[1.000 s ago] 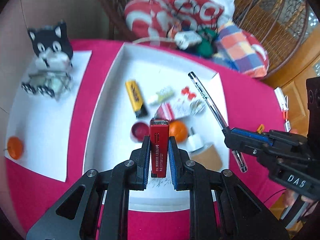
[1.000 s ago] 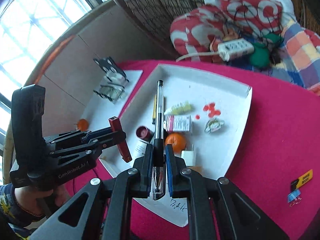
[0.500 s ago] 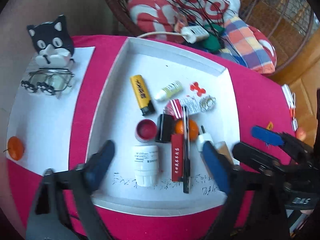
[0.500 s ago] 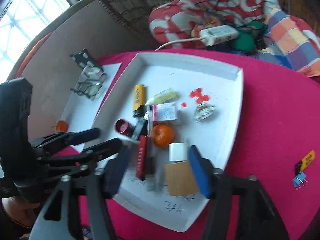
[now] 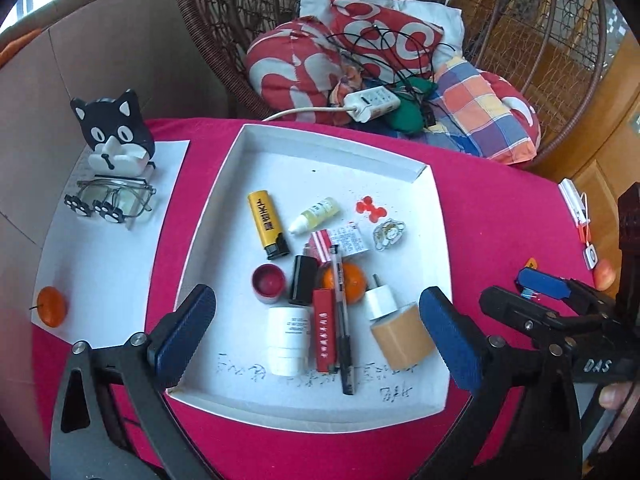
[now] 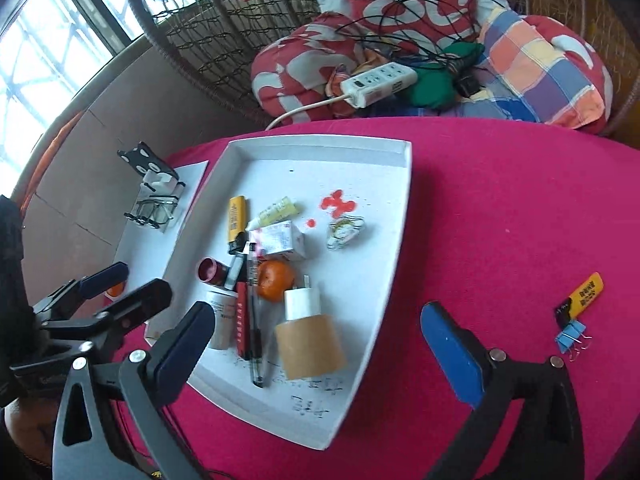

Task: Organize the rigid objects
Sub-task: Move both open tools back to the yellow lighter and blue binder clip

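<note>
A white tray (image 5: 208,216) (image 6: 396,240) sits on the red table. In it lie a red lipstick box (image 5: 325,330) (image 6: 241,320) and a clear black pen (image 5: 343,320) (image 6: 253,312) side by side, beside a white bottle (image 5: 289,340), an orange (image 5: 354,286) (image 6: 276,280), a white charger (image 5: 380,302) (image 6: 301,302), a tan tape roll (image 5: 402,340) (image 6: 310,346) and a yellow lighter (image 5: 267,225) (image 6: 236,218). My left gripper (image 5: 316,336) is open and empty above the tray's near edge. My right gripper (image 6: 320,348) is open and empty, also near the tray's near side.
A cat-shaped stand (image 5: 114,132) with glasses (image 5: 110,200) stands on white paper at left, with a small orange (image 5: 51,306). A yellow tag and blue clip (image 6: 576,312) lie on the cloth at right. A wicker chair with cushions (image 5: 360,52) stands behind the table.
Both grippers opened: the left let go of the red lipstick box and the right let go of the pen, which now lie in the tray. Both grippers pulled back.
</note>
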A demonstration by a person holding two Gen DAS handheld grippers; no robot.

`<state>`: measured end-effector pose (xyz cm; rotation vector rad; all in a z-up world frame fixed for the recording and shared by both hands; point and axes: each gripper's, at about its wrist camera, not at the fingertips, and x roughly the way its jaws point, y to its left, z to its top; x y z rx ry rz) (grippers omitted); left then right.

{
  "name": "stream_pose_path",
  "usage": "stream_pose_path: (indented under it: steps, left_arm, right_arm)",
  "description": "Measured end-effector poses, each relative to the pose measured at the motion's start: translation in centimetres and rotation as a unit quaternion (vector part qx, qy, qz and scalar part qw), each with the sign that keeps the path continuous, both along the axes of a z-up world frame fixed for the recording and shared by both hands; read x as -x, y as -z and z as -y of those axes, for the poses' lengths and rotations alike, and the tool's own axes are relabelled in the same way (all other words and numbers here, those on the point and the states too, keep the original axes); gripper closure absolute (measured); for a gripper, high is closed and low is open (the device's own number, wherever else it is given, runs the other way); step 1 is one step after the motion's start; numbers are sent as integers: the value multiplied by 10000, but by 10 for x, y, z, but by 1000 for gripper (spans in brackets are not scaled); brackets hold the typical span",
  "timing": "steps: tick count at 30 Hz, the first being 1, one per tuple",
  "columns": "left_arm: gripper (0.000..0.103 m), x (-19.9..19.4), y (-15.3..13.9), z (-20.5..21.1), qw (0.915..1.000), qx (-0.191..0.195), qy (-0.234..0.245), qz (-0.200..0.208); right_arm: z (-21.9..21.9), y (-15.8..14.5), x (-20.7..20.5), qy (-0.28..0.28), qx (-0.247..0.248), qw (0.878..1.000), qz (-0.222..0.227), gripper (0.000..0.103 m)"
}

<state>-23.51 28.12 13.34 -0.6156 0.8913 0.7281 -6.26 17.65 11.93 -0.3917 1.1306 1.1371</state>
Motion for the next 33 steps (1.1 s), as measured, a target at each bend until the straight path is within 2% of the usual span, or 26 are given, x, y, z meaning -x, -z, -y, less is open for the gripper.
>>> stream_pose_path:
  steps: [9, 12, 17, 22, 24, 26, 28, 31, 33]
  left_arm:
    - [0, -47, -10, 33, 9994, -65, 321, 95]
    - [0, -66, -11, 45, 9989, -41, 447, 141]
    - [0, -94, -7, 61, 9980, 41, 631, 2]
    - [0, -115, 7, 74, 9967, 252, 738, -240]
    - [0, -122, 14, 77, 9964, 315, 697, -360]
    - [0, -128, 19, 80, 9962, 317, 628, -513]
    - [0, -135, 24, 84, 9956, 351, 651, -584]
    - [0, -149, 29, 90, 9943, 328, 743, -691]
    - [0, -159, 33, 91, 9934, 391, 797, -720]
  right_arm:
    - [77, 7, -90, 634, 260, 9960, 578, 0]
    - [104, 17, -119, 724, 365, 9952, 544, 0]
    - [128, 41, -149, 362, 653, 9962, 457, 0]
    - [121, 56, -145, -439, 815, 9942, 547, 0]
    - [114, 59, -141, -743, 837, 9914, 672, 4]
    - [107, 63, -137, -1056, 853, 9881, 727, 21]
    - [103, 68, -132, -1338, 939, 9827, 870, 32]
    - [98, 75, -127, -1686, 996, 9759, 967, 40]
    - [96, 80, -121, -1861, 1116, 9695, 1140, 51]
